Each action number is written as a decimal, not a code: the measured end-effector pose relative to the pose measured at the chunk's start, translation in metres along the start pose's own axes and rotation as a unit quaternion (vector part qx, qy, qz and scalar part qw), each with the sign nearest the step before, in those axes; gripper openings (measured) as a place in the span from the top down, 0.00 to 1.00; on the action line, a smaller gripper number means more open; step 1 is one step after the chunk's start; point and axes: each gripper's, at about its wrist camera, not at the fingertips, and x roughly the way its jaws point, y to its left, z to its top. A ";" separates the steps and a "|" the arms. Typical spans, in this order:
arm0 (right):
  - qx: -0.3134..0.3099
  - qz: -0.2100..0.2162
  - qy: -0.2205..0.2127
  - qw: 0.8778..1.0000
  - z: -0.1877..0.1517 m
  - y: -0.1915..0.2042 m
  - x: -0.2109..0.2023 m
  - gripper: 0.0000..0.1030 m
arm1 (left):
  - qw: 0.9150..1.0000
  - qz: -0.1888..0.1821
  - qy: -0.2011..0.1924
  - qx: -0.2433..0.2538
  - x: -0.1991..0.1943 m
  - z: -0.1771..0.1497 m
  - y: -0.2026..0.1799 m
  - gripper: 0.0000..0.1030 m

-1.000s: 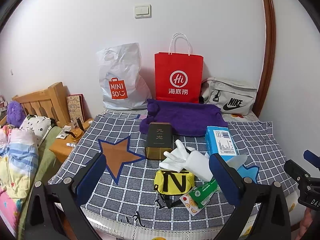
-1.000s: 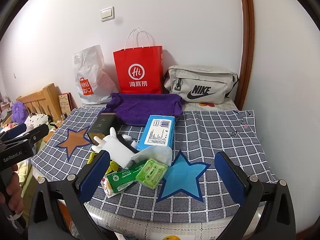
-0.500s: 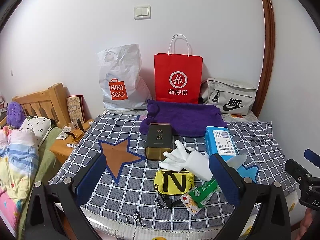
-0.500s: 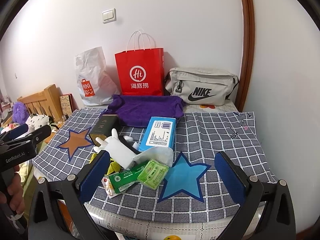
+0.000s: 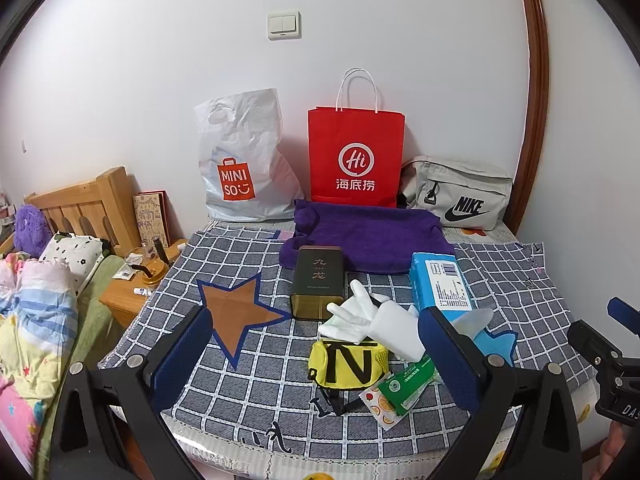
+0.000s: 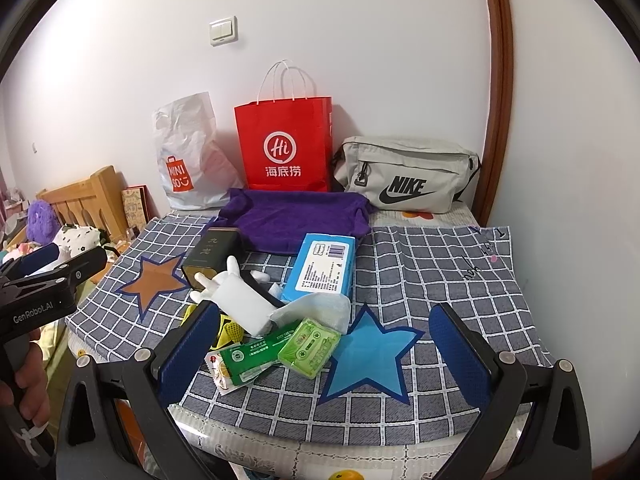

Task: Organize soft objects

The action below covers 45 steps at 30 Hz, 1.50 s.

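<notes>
White glove (image 5: 374,318) lies in the small heap ahead of the left gripper (image 5: 320,350), between its two fingers in that view and a bit beyond the tips; it rests partly on the yellow pouch (image 5: 348,364) and leans against the blue tissue pack (image 5: 440,284). In the right wrist view the same glove (image 6: 236,296) is just past the right gripper's (image 6: 324,354) left finger, so it looks easier for the left side to take. Purple towel (image 5: 364,240) is spread flat further out, beyond the dark tin (image 5: 318,280), in front of the red bag (image 5: 356,156), white plastic bag (image 5: 244,160) and grey waist bag (image 5: 460,196) lined up against the wall, probably the drop spots. Green cassette (image 6: 310,346) and green packet (image 6: 252,356) sit between the right fingers near the tips; hard stuff, likely not to be sorted. All on the checked cloth (image 5: 256,392) over the surface. Both pairs of fingers are spread wide, nothing held, both hanging short of the heap. Judged: start of task, nothing sorted yet. Glove is floppy, pinch it mid-body so the pouch under it doesn't drag along.
</notes>
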 end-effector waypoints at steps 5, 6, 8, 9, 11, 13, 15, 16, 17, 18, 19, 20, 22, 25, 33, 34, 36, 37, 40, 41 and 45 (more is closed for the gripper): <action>0.000 0.000 -0.002 1.000 0.000 0.000 0.000 0.00 | 1.000 0.000 0.000 0.001 0.000 0.000 0.000 0.00; 0.000 0.000 -0.002 1.000 -0.001 0.000 -0.001 0.00 | 1.000 -0.001 0.000 0.001 -0.001 0.000 0.000 0.00; 0.000 0.000 -0.002 1.000 -0.001 0.000 -0.001 0.00 | 1.000 -0.001 0.000 0.001 0.000 -0.001 0.000 0.00; 0.001 0.000 -0.003 1.000 -0.001 0.000 -0.001 0.00 | 1.000 0.000 -0.001 0.001 0.000 0.000 0.000 0.00; 0.001 0.000 -0.003 1.000 -0.001 0.000 -0.001 0.00 | 1.000 0.000 0.000 0.001 0.000 0.000 0.000 0.00; 0.000 0.000 -0.002 1.000 -0.001 0.000 -0.001 0.00 | 1.000 0.000 0.000 0.001 0.000 -0.001 0.000 0.00; 0.001 0.000 -0.002 1.000 -0.001 0.000 -0.002 0.00 | 1.000 0.000 -0.001 0.000 0.000 -0.001 0.000 0.00; 0.001 0.001 -0.002 1.000 -0.001 0.000 -0.002 0.00 | 1.000 0.000 -0.001 0.001 0.000 -0.001 0.000 0.00; 0.001 0.001 -0.003 1.000 -0.001 0.000 -0.003 0.00 | 1.000 0.000 -0.001 0.000 0.000 -0.001 0.000 0.00; 0.001 0.001 -0.002 1.000 -0.001 0.000 -0.003 0.00 | 1.000 0.000 -0.001 0.000 0.000 -0.001 0.000 0.00; 0.001 0.001 -0.002 1.000 -0.001 0.000 -0.003 0.00 | 1.000 -0.001 -0.002 0.000 -0.001 -0.001 0.000 0.00; 0.001 0.001 -0.003 1.000 -0.001 0.000 -0.003 0.00 | 1.000 -0.001 -0.001 0.000 0.000 -0.001 0.000 0.00; 0.001 0.002 -0.003 1.000 -0.001 0.000 -0.003 0.00 | 1.000 -0.001 -0.001 0.000 0.000 -0.001 -0.001 0.00; 0.000 0.002 -0.004 1.000 -0.001 0.000 -0.003 0.00 | 1.000 0.000 -0.001 0.001 0.000 -0.001 -0.001 0.00; -0.002 0.004 -0.003 1.000 -0.001 0.002 -0.001 0.00 | 1.000 0.000 -0.001 0.000 0.000 -0.002 -0.001 0.00; -0.002 0.004 -0.002 1.000 -0.001 0.002 0.000 0.00 | 1.000 0.001 0.000 0.000 -0.001 -0.001 -0.001 0.00; 0.000 0.006 0.000 1.000 -0.001 0.001 0.003 0.00 | 1.000 0.001 0.003 0.002 0.000 -0.001 0.000 0.00; 0.001 0.008 0.002 1.000 -0.001 0.001 0.005 0.00 | 1.000 0.002 0.004 0.002 0.001 0.000 0.001 0.00; 0.003 0.010 0.012 1.000 -0.003 -0.001 0.016 0.00 | 1.000 0.007 0.011 -0.001 0.009 -0.001 0.003 0.00; 0.004 0.010 0.016 1.000 -0.004 -0.001 0.020 0.00 | 1.000 0.009 0.015 -0.002 0.013 -0.001 0.005 0.00; 0.008 0.012 0.035 0.999 -0.009 -0.005 0.038 0.00 | 0.999 0.019 0.034 -0.009 0.033 -0.005 0.013 0.00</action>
